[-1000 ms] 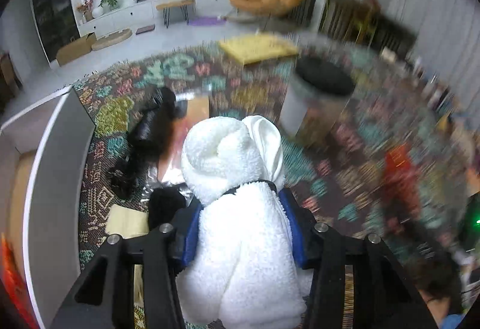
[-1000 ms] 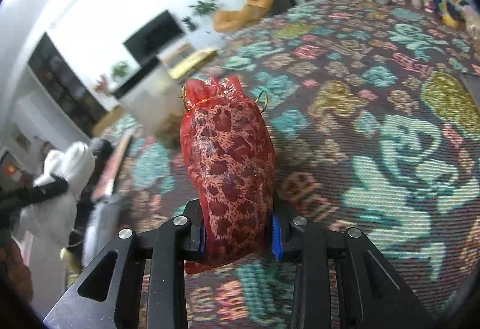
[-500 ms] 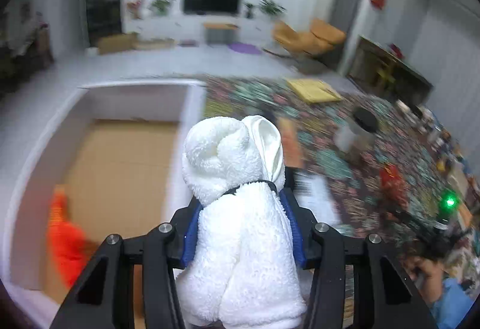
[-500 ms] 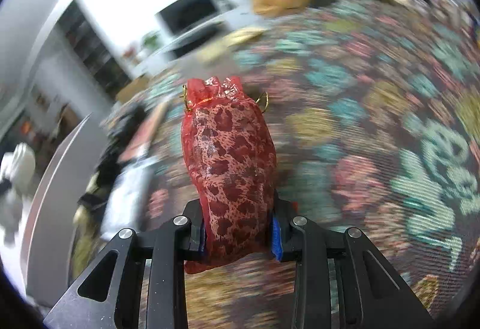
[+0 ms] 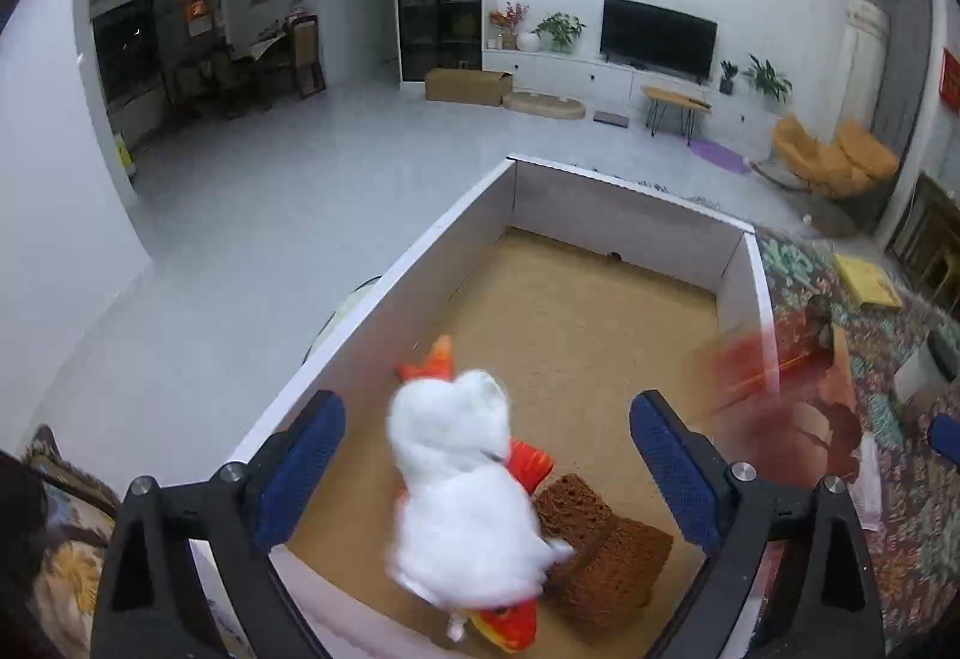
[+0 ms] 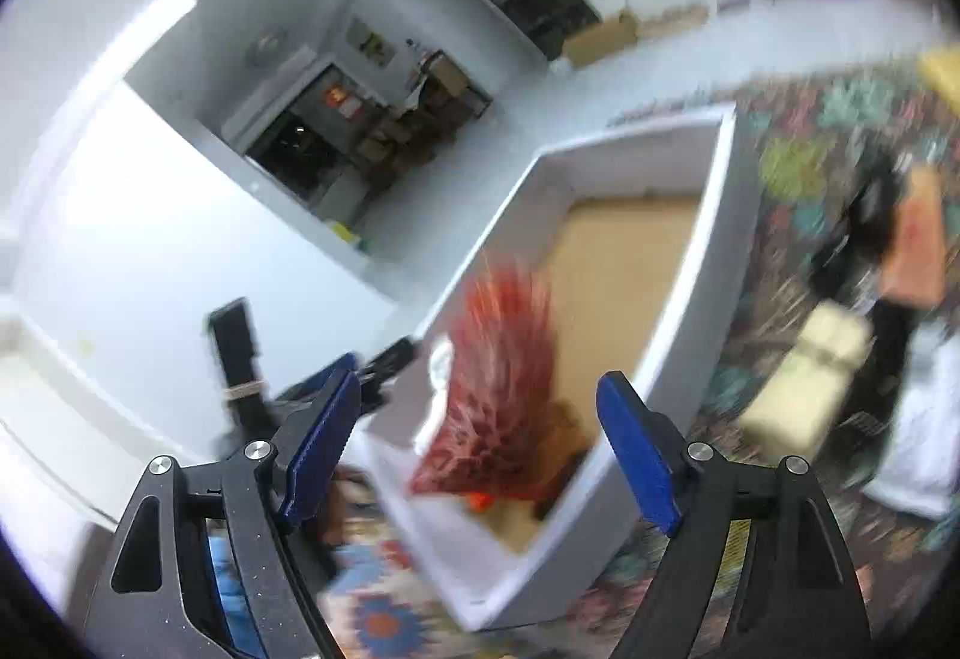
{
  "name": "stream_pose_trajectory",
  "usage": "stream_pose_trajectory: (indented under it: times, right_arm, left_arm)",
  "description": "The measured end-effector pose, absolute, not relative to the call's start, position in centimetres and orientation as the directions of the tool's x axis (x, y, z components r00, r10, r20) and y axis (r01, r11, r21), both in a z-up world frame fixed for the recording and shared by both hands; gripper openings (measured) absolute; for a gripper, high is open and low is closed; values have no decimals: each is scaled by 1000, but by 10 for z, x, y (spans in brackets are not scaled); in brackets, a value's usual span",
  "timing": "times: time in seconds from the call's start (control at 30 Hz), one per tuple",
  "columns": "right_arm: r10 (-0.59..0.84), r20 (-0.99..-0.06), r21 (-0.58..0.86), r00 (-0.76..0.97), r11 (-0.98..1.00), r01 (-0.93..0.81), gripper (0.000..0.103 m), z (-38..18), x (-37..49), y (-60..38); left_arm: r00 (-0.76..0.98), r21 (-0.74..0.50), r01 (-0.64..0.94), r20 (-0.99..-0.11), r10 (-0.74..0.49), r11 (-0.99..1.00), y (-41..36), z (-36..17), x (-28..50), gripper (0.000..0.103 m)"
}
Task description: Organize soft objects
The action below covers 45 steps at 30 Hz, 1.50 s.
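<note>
My left gripper (image 5: 489, 461) hangs over the near end of a white-walled box (image 5: 636, 203) with a brown cardboard floor, its jaws opening wide. The white plush toy (image 5: 462, 503) is blurred between the blue pads, free of both, above an orange-red toy (image 5: 510, 623) and a brown sponge block (image 5: 606, 545). My right gripper (image 6: 477, 449) is over the box (image 6: 714, 251) too, jaws opening. The red mottled pouch (image 6: 504, 383) is smeared with motion between its pads, touching neither. In the left wrist view the pouch (image 5: 774, 377) streaks past the box's right wall.
The box stands at the edge of a patterned rug (image 5: 888, 419), with grey floor to its left. On the rug to the right lie an orange packet (image 6: 918, 239), black items (image 6: 870, 215), a cream packet (image 6: 804, 383) and white cloth (image 6: 924, 431).
Both grippers have swung from the rug to over the white box. Each was shut on its item and now stands open; the plush and the pouch have left the pads.
</note>
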State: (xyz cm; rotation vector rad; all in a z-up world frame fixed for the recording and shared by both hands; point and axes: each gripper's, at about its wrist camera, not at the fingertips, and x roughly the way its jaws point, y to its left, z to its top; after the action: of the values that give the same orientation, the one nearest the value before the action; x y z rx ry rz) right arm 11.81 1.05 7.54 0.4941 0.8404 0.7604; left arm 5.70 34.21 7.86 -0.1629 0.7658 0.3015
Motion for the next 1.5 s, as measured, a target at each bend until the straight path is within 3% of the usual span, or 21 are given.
stream_pose_trajectory:
  times: [0.07, 0.13, 0.23, 0.4, 0.5, 0.6, 0.67, 0.77, 0.87, 1.03, 1.13, 1.17, 1.5]
  right_arm:
    - [680, -526, 571, 511, 728, -381, 84, 66, 111, -9]
    - [484, -624, 403, 613, 872, -279, 84, 33, 102, -46]
    - [264, -741, 226, 617, 964, -141, 84, -27, 97, -98]
    - [233, -884, 181, 407, 970, -162, 85, -107, 114, -115]
    - [154, -858, 78, 490, 982, -173, 82, -108, 127, -110]
    - [-20, -862, 52, 506, 990, 128, 83, -115, 142, -161]
    - [-46, -840, 72, 541, 978, 194, 83, -110, 133, -186]
    - [-138, -813, -15, 565, 976, 217, 83, -105, 103, -211]
    - [-234, -821, -82, 521, 951, 297, 84, -117, 93, -232]
    - [-201, -839, 63, 505, 886, 459, 89, -115, 102, -273]
    - [-314, -827, -7, 467, 835, 550, 98, -118, 119, -286]
    - [-325, -829, -25, 456, 836, 549, 98, -117, 127, -288]
    - [-309, -830, -6, 465, 838, 546, 98, -120, 133, -290]
  left_arm:
    - [709, -69, -302, -683, 176, 951, 335, 81, 48, 96]
    - [745, -109, -241, -657, 112, 964, 312, 84, 38, 96]
    - [774, -159, -102, -633, -22, 982, 265, 85, 30, 96]
    - [744, -159, 149, -632, -217, 976, 159, 68, 18, 96]
    - [689, -131, 242, -674, -266, 961, 108, 43, 21, 96]
    - [599, -91, 295, -758, -258, 951, 66, 0, 23, 96]
    - [536, -65, 311, -812, -232, 948, 46, -32, 28, 96]
    - [495, -42, 329, -843, -210, 943, 17, -67, 44, 96]
    - [495, -14, 317, -851, -178, 948, -14, -89, 71, 96]
    - [557, 16, 287, -816, -154, 958, -63, -100, 127, 96]
    - [563, -16, 243, -812, -155, 970, -73, -100, 168, 98]
    - [564, -11, 211, -815, -131, 977, -76, -100, 183, 103]
    - [573, -11, 165, -813, -105, 986, -78, -101, 208, 103]
